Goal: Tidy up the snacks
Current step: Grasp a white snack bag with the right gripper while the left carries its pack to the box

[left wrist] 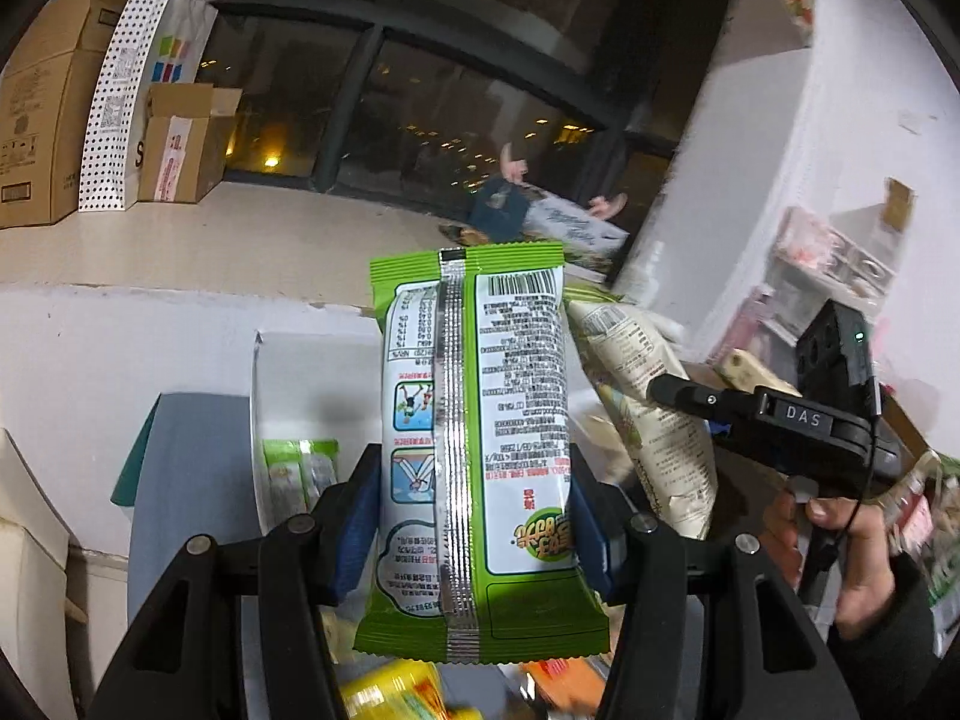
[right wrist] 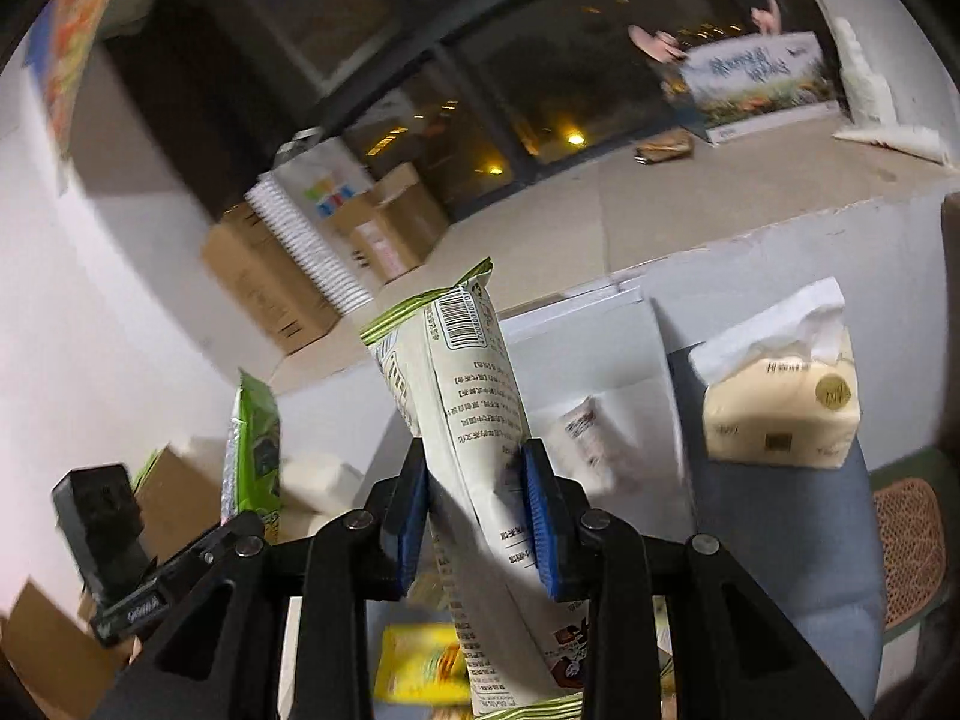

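Lifting both packets clear: left tool (left wrist: 474, 534) clamps green packet (left wrist: 474, 420), right tool (right wrist: 477, 516) pinches cream packet (right wrist: 474, 414), both above the yellow packet (right wrist: 423, 663), ready for sorting.

Far off, cardboard boxes (left wrist: 42, 114) stand on a pale ledge (left wrist: 270, 228) under a dark window (left wrist: 420, 96) (lights reflected in it), a dotted paper bag (left wrist: 120, 96) beside them. At near right, a tissue pack (right wrist: 780, 384) rests on a blue-grey surface (right wrist: 798, 540).

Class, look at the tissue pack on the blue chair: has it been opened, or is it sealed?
Opened. The tissue pack has a torn top with white tissue sticking out of it.
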Tool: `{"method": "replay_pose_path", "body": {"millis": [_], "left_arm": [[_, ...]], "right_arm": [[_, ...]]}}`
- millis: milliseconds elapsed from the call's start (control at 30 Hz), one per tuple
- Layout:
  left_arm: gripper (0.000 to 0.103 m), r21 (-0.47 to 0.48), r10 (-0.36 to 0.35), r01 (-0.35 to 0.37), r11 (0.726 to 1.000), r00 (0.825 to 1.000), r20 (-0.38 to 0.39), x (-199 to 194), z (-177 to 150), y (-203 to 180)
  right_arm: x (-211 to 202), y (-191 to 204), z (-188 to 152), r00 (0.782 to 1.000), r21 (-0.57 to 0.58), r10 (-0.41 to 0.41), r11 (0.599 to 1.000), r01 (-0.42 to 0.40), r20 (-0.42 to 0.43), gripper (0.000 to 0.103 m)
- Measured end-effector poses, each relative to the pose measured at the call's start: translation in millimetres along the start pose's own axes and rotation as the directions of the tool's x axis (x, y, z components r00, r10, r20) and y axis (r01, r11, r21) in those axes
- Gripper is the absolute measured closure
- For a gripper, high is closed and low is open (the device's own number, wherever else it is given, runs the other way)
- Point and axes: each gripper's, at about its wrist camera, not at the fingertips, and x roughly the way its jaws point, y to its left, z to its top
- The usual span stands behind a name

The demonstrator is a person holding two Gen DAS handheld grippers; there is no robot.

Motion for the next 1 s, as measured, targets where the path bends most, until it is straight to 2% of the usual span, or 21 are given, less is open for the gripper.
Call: {"method": "replay_pose_path", "body": {"millis": [167,233,267,300,333,367,400,433,500,567,733,867,1000], "left_arm": [[0.040,-0.012,0.067,-0.068,0.998,0.996,-0.056,58.5,20.0,16.8],[0.027,-0.032,0.102,-0.105,0.994,0.991,-0.089,77.1,22.4,24.0],[0.021,-0.051,0.146,-0.153,0.987,0.983,-0.113,87.8,22.8,30.3],[0.007,-0.064,0.181,-0.191,0.979,0.974,-0.138,94.6,22.0,35.4],[0.003,-0.081,0.205,-0.219,0.972,0.966,-0.157,100.0,19.9,41.5],[0.002,-0.088,0.206,-0.221,0.971,0.966,-0.157,100.9,17.1,43.9],[0.001,-0.088,0.203,-0.219,0.972,0.967,-0.156,100.2,14.2,45.5],[0.000,-0.083,0.204,-0.218,0.972,0.967,-0.152,98.6,11.3,46.1],[0.000,-0.066,0.205,-0.216,0.974,0.968,-0.143,92.3,4.2,46.0],[0.000,-0.072,0.192,-0.203,0.977,0.971,-0.141,81.5,-2.4,45.0],[0.000,-0.072,0.152,-0.159,0.985,0.984,-0.098,36.8,-14.2,36.9],[0.000,-0.028,0.112,-0.114,0.993,0.992,-0.063,-10.0,-34.8,17.3],[0.000,0.027,0.082,-0.081,0.996,0.996,-0.039,-57.0,-68.5,-6.7]], "right_arm": [[47.0,-11.6,38.8,0.996,0.030,-0.087,0.996,0.088,-0.015,0.070],[64.7,-15.9,49.8,0.996,0.047,-0.088,0.995,0.090,-0.033,0.069],[74.0,-16.9,54.5,0.995,0.051,-0.085,0.995,0.088,-0.048,0.065],[80.6,-17.7,57.6,0.995,0.055,-0.082,0.995,0.085,-0.057,0.034],[85.7,-18.9,59.7,0.993,0.062,-0.101,0.993,0.105,-0.063,0.012],[88.8,-21.6,61.8,0.989,0.073,-0.136,0.988,0.140,-0.052,0.000],[84.2,-23.8,60.9,0.988,0.087,-0.152,0.985,0.151,0.000,0.000],[81.3,-25.2,59.5,0.989,0.089,-0.148,0.985,0.146,0.016,0.000],[74.2,-27.8,54.8,0.993,0.086,-0.118,0.990,0.115,0.021,0.000],[66.4,-27.9,51.1,0.992,0.071,-0.121,0.990,0.119,0.023,0.000],[17.5,-20.3,28.7,0.991,0.011,-0.103,0.995,0.102,0.090,0.000],[-31.1,-9.6,-3.9,0.988,-0.043,-0.085,0.995,0.091,0.129,0.000],[-81.4,1.4,-57.0,0.980,-0.113,-0.101,0.986,0.121,0.174,0.000]]}}
